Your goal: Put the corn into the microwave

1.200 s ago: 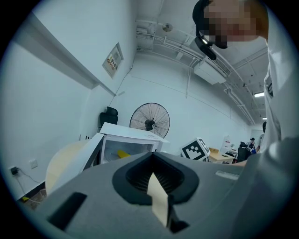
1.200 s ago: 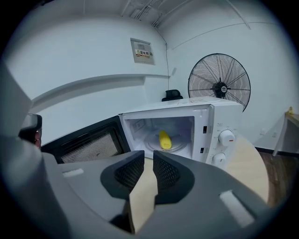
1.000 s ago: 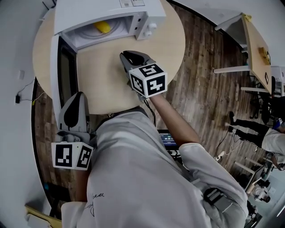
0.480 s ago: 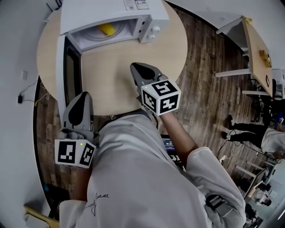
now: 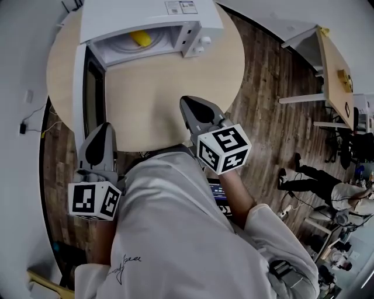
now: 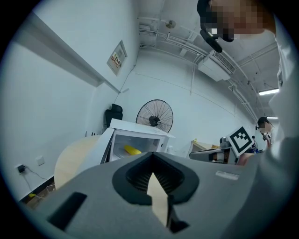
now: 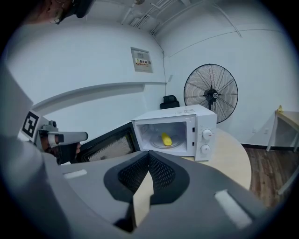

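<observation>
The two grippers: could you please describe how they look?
Both the left gripper and right gripper are grey tapered shells with dark oval recesses, each bearing a white cube of black square markers. The person wears a pale long-sleeved top.

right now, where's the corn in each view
Head view: corn at top, left of centre, inside the microwave.
Left gripper view: corn just left of centre, inside the microwave.
Right gripper view: corn near centre, inside the microwave.
Shared landmark: the microwave's open door, left of the corn in every view.
</observation>
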Demonstrator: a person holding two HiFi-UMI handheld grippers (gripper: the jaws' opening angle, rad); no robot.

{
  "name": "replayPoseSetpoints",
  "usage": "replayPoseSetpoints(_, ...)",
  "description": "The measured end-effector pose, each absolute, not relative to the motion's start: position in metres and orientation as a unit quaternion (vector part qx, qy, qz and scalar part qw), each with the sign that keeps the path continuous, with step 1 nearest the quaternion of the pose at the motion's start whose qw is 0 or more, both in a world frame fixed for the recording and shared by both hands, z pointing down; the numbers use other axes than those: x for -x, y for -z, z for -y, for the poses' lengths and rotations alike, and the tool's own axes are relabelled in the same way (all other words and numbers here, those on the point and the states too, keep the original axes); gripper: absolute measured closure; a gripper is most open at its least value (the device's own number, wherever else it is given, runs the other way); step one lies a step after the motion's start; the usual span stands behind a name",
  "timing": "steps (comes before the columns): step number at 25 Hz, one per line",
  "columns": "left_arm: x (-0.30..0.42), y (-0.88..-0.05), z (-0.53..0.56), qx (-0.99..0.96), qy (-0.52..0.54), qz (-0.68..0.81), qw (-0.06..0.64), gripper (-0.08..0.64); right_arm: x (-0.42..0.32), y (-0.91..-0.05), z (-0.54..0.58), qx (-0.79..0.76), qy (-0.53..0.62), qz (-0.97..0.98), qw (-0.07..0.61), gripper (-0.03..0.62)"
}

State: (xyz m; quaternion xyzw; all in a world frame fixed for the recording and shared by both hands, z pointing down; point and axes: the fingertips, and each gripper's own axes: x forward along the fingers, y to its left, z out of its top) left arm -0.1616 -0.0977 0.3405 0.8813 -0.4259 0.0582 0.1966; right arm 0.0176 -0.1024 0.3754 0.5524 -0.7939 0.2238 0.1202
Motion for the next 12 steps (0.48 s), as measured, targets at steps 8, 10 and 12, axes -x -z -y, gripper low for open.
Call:
replayPoseSetpoints(8, 0.161, -0.346, 0.099, -0.877, -0.065, 0.426, 0.215, 0.572, -0.025, -0.362, 0.091, -0.558, -0.223, 0.791, 0.113, 0.581)
replayPoseSetpoints(10, 0.161, -0.345, 0.1, -0.876, -0.065, 0.426, 0.216, 0.572, -0.027, -0.359, 0.09, -0.559, -0.225, 0.791, 0.107, 0.581)
replayPoseSetpoints(12, 0.161, -0.344, 0.101, -0.875, -0.065, 0.429, 0.217, 0.572, -0.029, -0.355, 0.089, -0.557, -0.221, 0.793, 0.107, 0.581)
